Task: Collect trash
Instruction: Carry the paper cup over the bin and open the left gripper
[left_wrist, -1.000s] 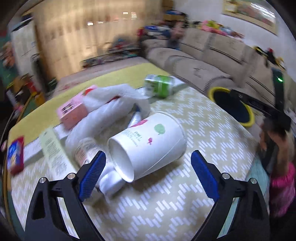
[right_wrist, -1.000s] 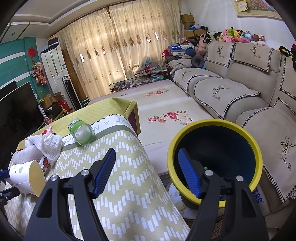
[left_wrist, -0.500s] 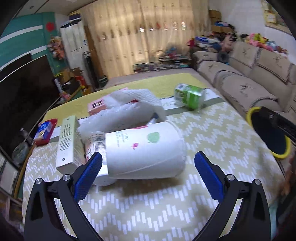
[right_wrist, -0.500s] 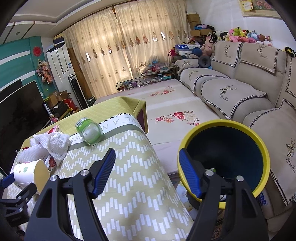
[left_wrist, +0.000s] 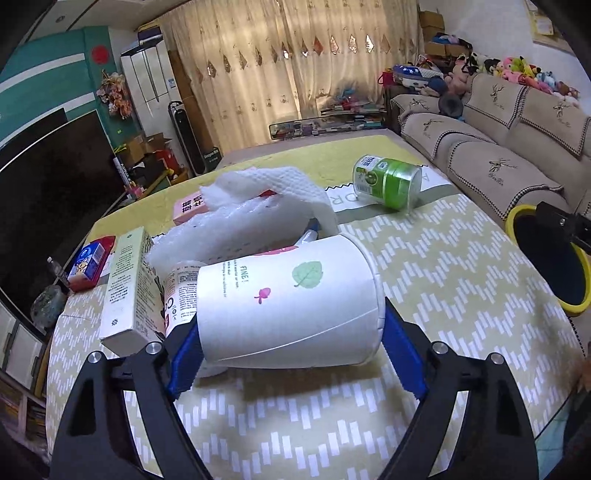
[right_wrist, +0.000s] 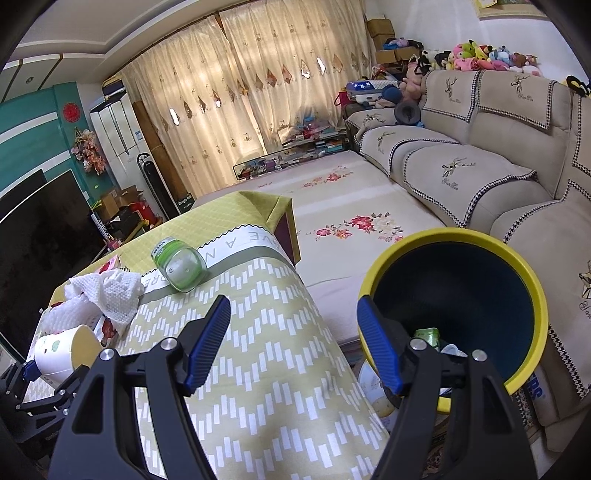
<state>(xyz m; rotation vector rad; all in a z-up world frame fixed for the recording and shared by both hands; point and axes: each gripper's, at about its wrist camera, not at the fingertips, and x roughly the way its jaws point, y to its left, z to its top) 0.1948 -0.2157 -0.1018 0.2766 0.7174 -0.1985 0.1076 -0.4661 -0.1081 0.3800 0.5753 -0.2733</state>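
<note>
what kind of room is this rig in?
Almost certainly a home living room: a long sofa with plush toys along its back, a big dark TV screen, and full-length curtains. The work surface is a cloth-covered table.

The paper cup (left_wrist: 288, 302) hid most of the small bottle (left_wrist: 181, 295) behind it. The picture's edge cut off the yellow bin (left_wrist: 546, 258) (its far side). Inside the bin, the scraps (right_wrist: 439, 345) were too small to identify.
</note>
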